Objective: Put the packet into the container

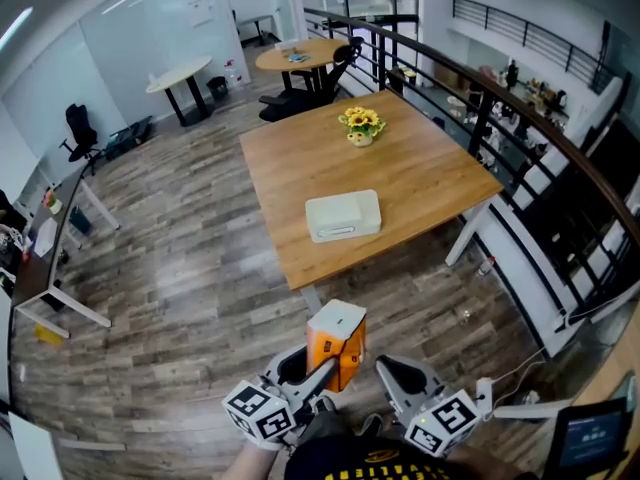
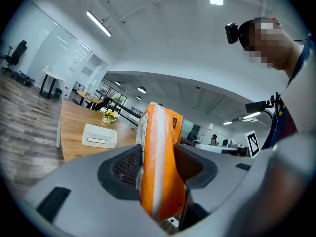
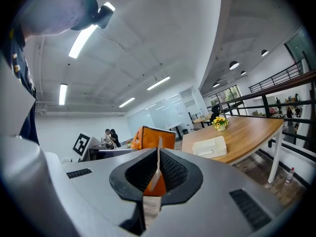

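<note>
An orange packet (image 1: 338,343) with a white side stands upright between the jaws of my left gripper (image 1: 318,366), which is shut on it. In the left gripper view the packet (image 2: 158,167) fills the gap between the dark pads. My right gripper (image 1: 400,376) hangs just right of it, jaws pressed together with nothing between them; in the right gripper view the packet (image 3: 153,138) shows behind the jaws of that gripper (image 3: 158,169). The container, a white box (image 1: 343,216) with its lid on, lies near the front edge of the wooden table (image 1: 420,168), well ahead of both grippers.
A pot of yellow flowers (image 1: 361,125) stands at the table's far side. A black railing (image 1: 520,118) runs along the right. Round tables (image 1: 300,56) and chairs stand further back. Wood-look floor (image 1: 180,298) lies between me and the table.
</note>
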Available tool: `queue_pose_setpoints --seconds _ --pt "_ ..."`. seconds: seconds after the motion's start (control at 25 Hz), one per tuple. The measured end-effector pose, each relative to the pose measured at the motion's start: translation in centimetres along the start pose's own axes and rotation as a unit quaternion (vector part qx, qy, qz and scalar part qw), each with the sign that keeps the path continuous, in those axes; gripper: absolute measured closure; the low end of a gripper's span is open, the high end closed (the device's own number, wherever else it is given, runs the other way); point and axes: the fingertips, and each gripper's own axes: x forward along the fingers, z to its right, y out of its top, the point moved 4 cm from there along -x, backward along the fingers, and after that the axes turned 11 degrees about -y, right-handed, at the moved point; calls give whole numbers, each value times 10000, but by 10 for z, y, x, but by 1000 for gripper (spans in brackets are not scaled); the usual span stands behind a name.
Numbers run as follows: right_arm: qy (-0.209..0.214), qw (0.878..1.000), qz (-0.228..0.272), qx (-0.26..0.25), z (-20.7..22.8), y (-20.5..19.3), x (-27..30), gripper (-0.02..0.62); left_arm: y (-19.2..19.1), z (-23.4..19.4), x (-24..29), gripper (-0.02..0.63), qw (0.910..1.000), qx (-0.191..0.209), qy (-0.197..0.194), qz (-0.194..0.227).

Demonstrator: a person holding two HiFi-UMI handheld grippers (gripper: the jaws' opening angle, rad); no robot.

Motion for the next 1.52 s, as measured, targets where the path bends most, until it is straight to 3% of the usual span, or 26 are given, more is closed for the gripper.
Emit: queue_pose_setpoints --seconds 0.32,0.76,0.96,1.52 --pt "-197 9995 -36 -259 27 10 50 574 8 -69 26 408 9999 -161 9 -48" --pt "-518 9981 -54 -325 33 43 157 574 66 -174 42 408 9995 1 -234 -205" --pt "-658 9973 -144 -283 33 45 194 574 75 -217 40 408 9990 -20 -287 -329" --pt "-805 9955 -491 42 74 38 245 574 101 -276 87 408 9981 73 -351 -501"
